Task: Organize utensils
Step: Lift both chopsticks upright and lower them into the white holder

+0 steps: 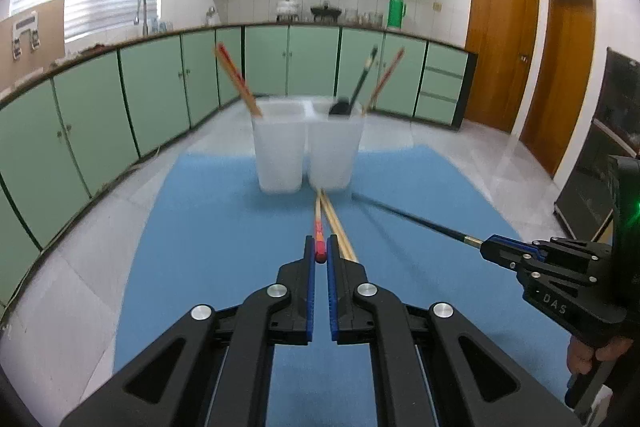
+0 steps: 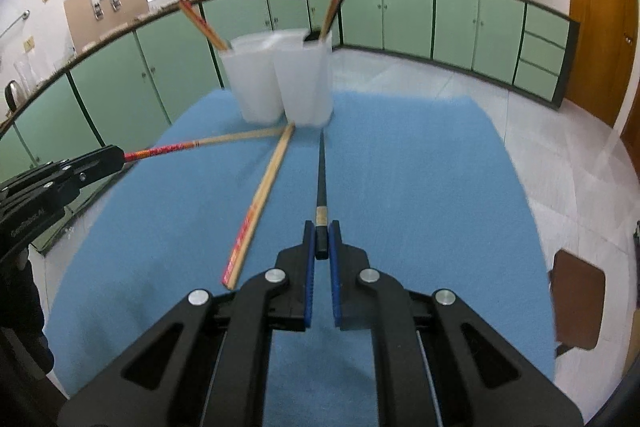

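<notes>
A: Left gripper?
B: Low over the mat's middle, fingers nearly closed, pinching a red-ended chopstick.
A: Right gripper?
B: Same height toward the right edge, clamped on a black chopstick.

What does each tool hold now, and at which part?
Left tool: red-ended wooden chopstick, by its red butt end. Right tool: black chopstick, by its butt end, behind the gold band.
</notes>
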